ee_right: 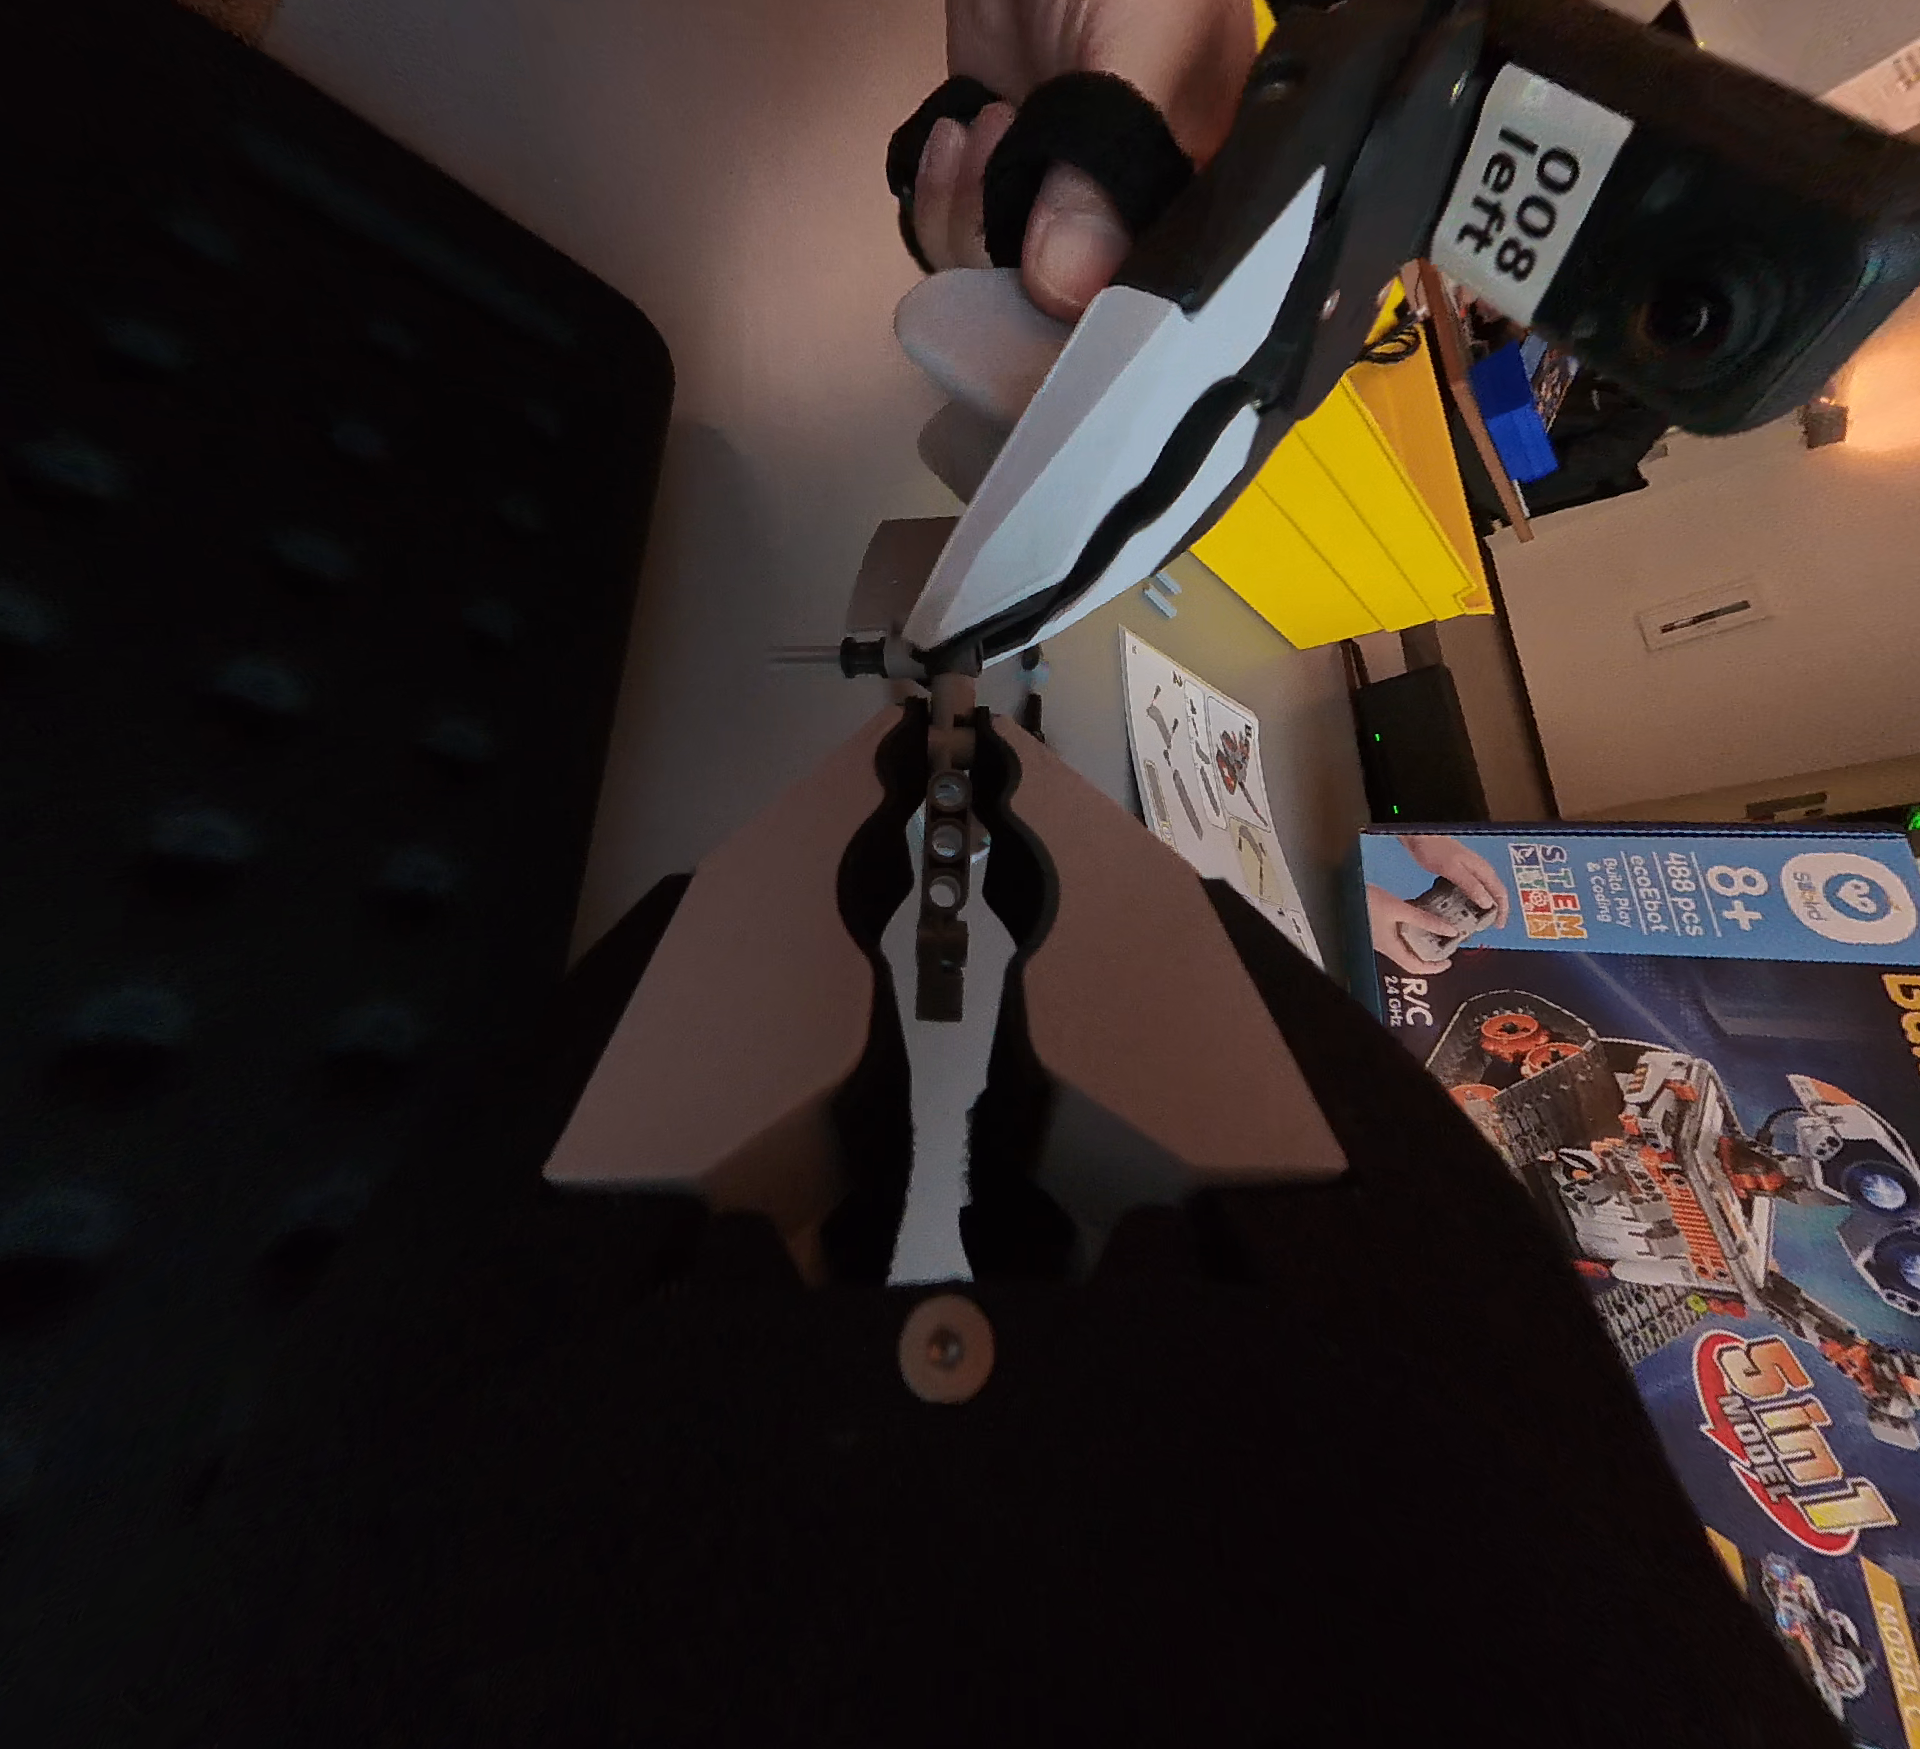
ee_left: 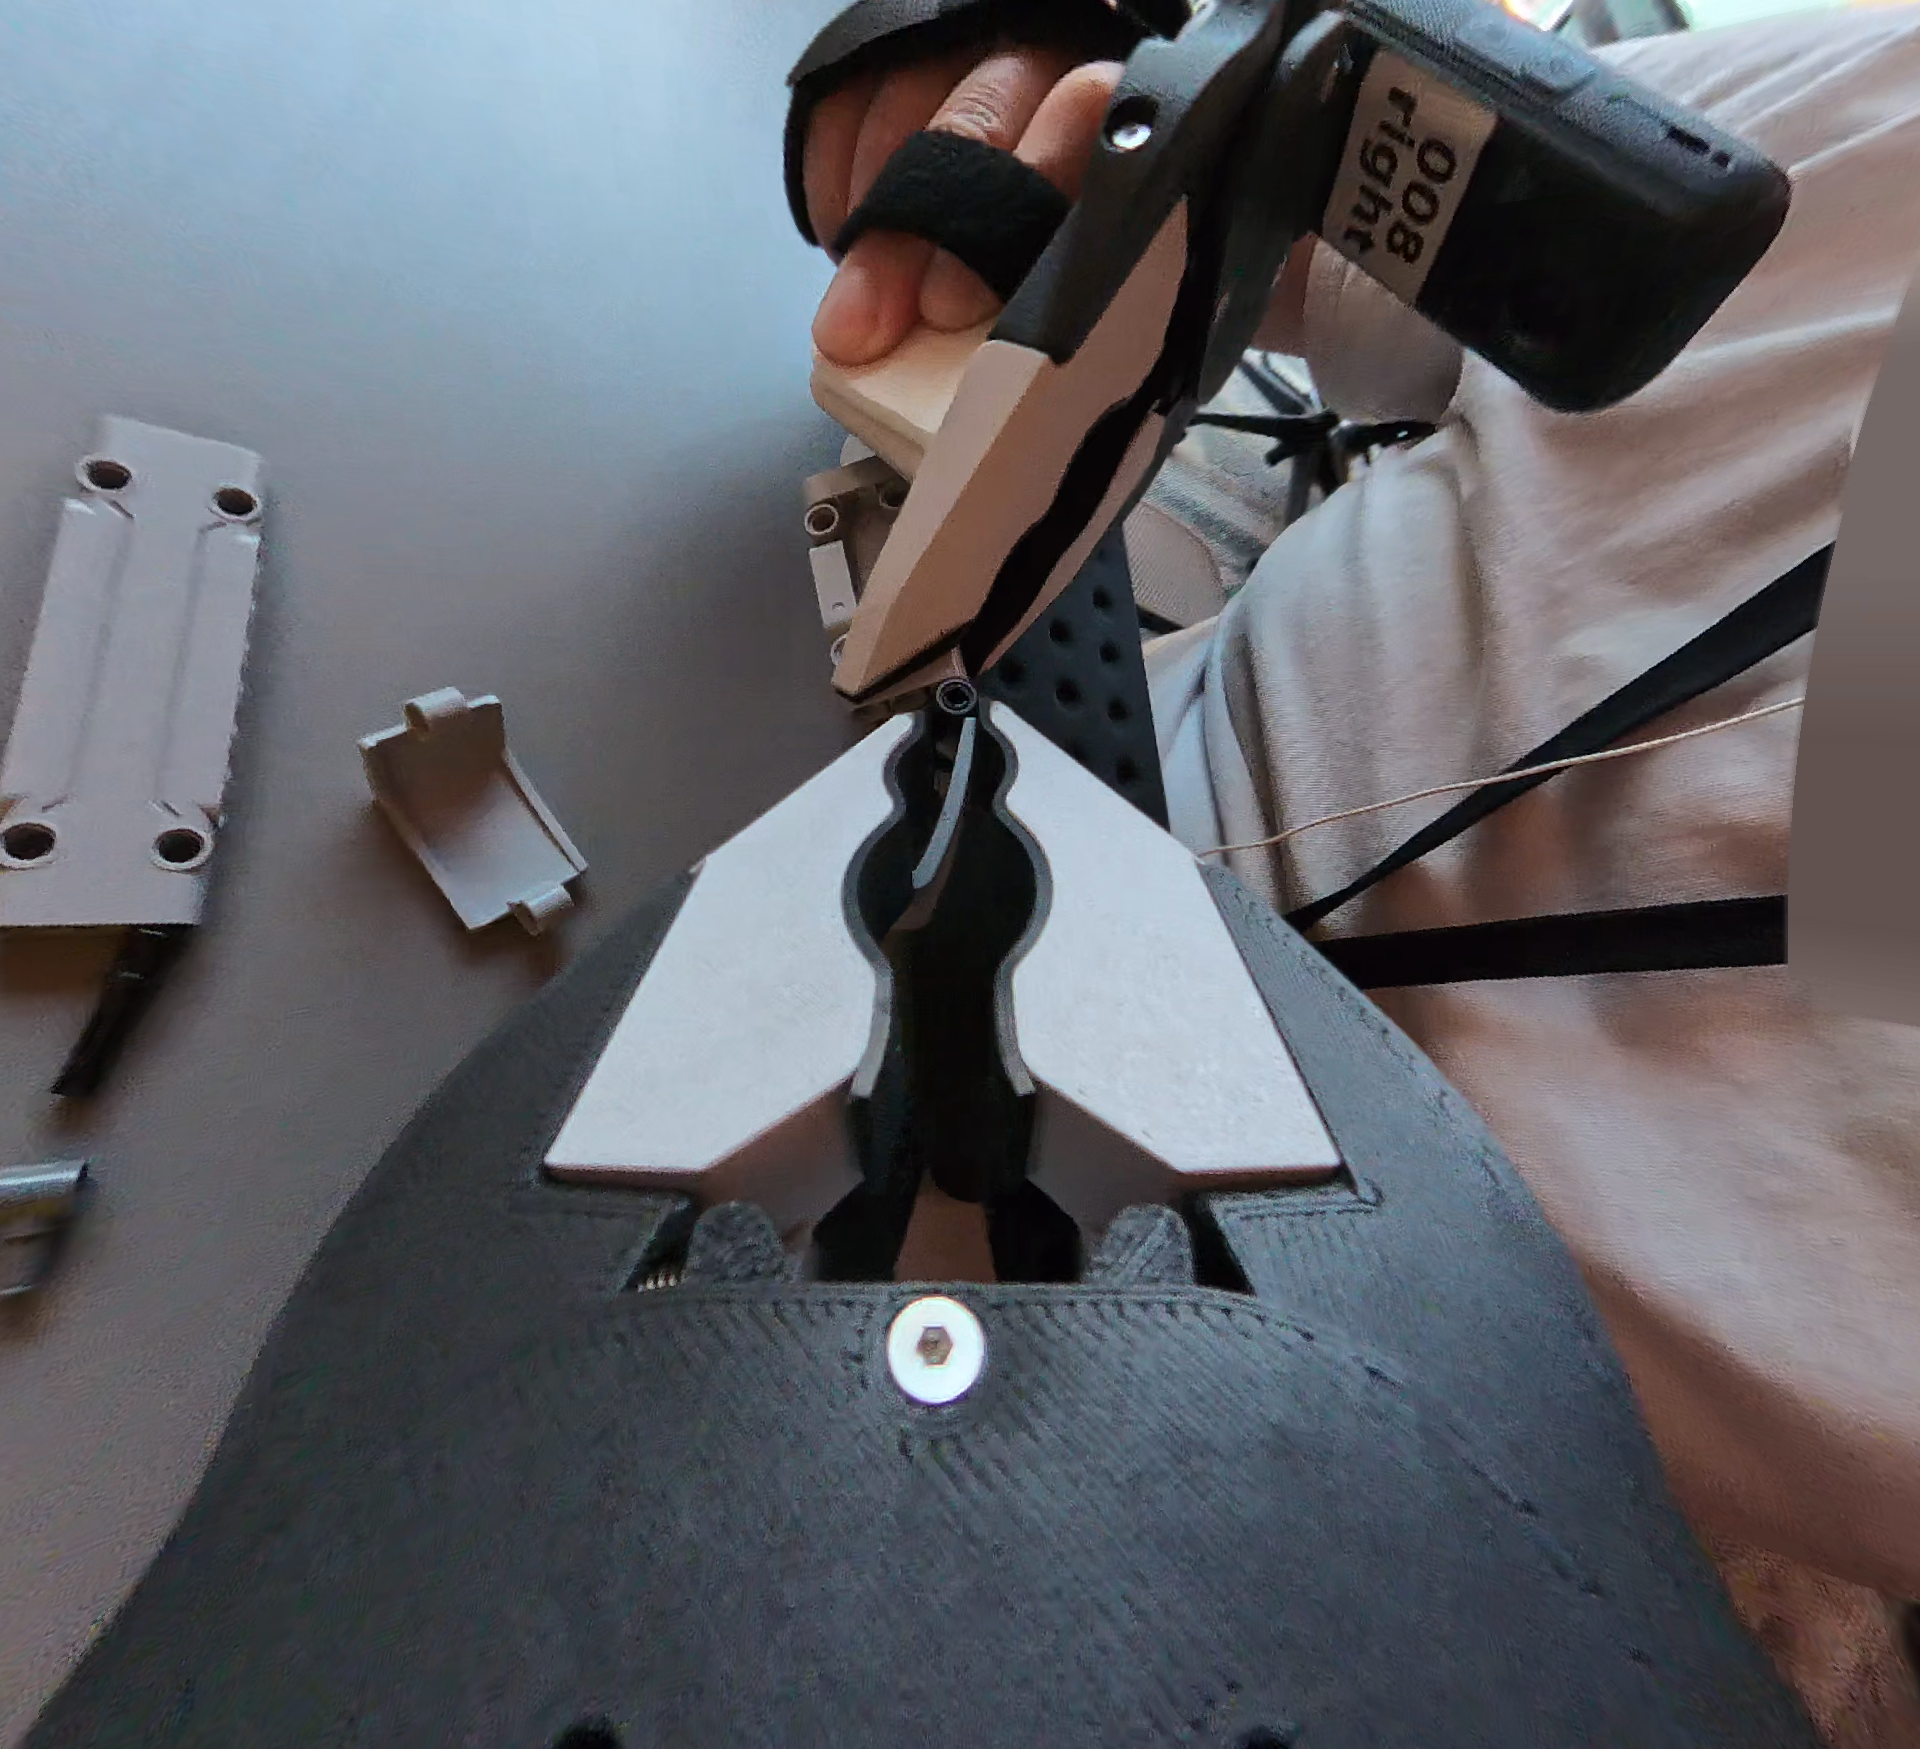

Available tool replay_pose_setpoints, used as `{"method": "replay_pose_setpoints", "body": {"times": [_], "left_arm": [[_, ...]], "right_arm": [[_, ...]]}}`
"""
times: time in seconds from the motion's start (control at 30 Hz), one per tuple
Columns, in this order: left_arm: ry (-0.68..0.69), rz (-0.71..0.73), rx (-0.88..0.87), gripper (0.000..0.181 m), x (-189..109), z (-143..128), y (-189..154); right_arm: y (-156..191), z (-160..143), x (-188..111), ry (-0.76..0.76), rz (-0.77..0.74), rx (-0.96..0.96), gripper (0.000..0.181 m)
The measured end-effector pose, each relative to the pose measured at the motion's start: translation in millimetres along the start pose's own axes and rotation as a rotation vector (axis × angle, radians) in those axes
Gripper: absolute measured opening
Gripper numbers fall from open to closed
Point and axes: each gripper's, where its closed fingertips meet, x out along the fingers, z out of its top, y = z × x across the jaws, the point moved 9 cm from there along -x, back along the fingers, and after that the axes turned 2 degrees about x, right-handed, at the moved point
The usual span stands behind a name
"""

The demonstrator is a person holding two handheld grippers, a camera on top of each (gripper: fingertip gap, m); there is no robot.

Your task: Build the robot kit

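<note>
Tongs met tip to tip above a grey surface (ee_left: 468, 193). The right tongs (ee_right: 945, 728) were clamped on a dark beam (ee_right: 943, 852) pierced with holes. The left tongs (ee_left: 951, 733) were pinched together on a thin dark part (ee_left: 940, 826), held against the beam's far end. A grey clip cover (ee_left: 473, 811) lay near the beam, loose on the surface. A grey plate (ee_left: 125, 681) with four holes lay farther from the beam. An instruction sheet (ee_right: 1205, 764) and a toy box (ee_right: 1662, 1128) lay beyond the beam.

black printed left claw (ee_left: 948, 733) body, pale grey fingers (ee_left: 769, 961), silver hex screw (ee_left: 933, 1351), black velcro finger straps (ee_left: 951, 205).
</note>
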Motion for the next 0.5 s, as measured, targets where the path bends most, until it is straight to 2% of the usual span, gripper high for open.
{"method": "replay_pose_setpoints", "body": {"times": [0.1, 0.2, 0.3, 0.37, 0.5], "left_arm": [[-0.002, 0.006, -0.007, 0.008, 2.9, -2.2, 6.6], [0.036, 0.043, -0.003, 0.019, 6.9, -4.3, 10.0], [0.109, 0.146, 0.062, 0.005, 9.0, -5.0, 12.3], [0.136, 0.209, 0.059, 0.005, 10.2, -2.4, 13.8], [0.154, 0.182, -0.008, 0.005, 8.6, -0.3, 18.4]], "right_arm": [[1.2, -3.9, 3.7, 0.028, 0.000, 0.005, 0.006], [4.3, -7.4, 11.2, 0.107, -0.001, -0.009, 0.007], [6.4, -6.0, 17.2, 0.159, 0.009, 0.018, 0.006], [6.5, -6.5, 20.4, 0.216, -0.022, -0.001, 0.006], [6.8, -7.1, 21.2, 0.225, -0.022, 0.013, 0.006]]}}
